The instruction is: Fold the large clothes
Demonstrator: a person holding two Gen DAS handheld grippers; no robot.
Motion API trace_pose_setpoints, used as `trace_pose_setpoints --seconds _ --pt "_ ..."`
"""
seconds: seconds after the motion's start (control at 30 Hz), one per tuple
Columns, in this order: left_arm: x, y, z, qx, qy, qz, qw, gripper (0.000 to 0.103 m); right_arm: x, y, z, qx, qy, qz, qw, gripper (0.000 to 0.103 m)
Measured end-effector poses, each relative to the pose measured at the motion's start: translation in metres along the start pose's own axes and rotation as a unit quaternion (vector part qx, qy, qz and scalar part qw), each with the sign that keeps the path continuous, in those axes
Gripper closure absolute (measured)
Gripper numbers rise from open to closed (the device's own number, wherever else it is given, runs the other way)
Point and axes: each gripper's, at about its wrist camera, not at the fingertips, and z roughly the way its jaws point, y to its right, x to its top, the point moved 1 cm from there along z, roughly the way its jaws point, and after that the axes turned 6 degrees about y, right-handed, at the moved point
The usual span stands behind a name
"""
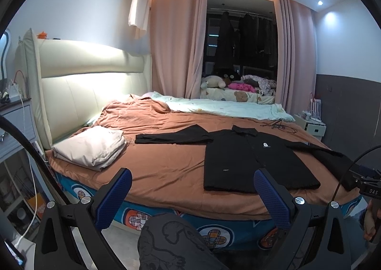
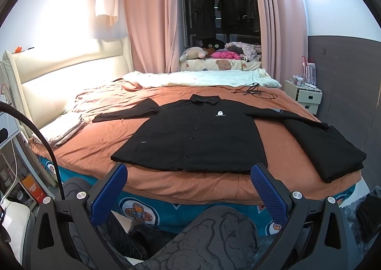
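Right wrist view: the large black button-front shirt with a small white chest logo (image 2: 190, 134) lies spread flat, front up, on the rust-orange bedspread (image 2: 166, 182), its collar toward the far side, its hem along the near edge of the bed and both long sleeves stretched outward. Just to its right sits a second black garment, already folded into a thick rectangle (image 2: 331, 148), and the shirt's right sleeve reaches it and seems to touch or overlap its far end. That is the first risk: pulling that sleeve inward may drag or disturb the folded piece. The hem also lies close to the mattress edge, so a tug toward the person could slide the soft fabric off the bed; the bedspread is loose and wrinkled and may bunch underneath. Black on black makes seams and edges hard to pick out, so a pinch could catch two layers or miss the corner.

The right gripper (image 2: 189, 186) hangs short of the hem with its blue textured fingers (image 2: 268, 192) spread wide, holding and touching nothing. The left gripper (image 1: 193, 195) is likewise released, its fingers (image 1: 114, 195) far apart, above the bed's edge and left of the shirt. A folded pale grey cloth (image 1: 92, 146) lies near the cream padded headboard (image 1: 90, 84), well apart from the shirt's body, with the left sleeve's cuff ending near it.
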Motion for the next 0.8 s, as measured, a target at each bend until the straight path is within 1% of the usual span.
trace_pose_setpoints --seconds 0.8 --pt "-0.0024 -0.0013 -0.0016 0.0 -0.004 0.0 1.0 0.0 -0.0041 -0.0024 0.0005 -0.002 0.002 0.001 1.0 0.0"
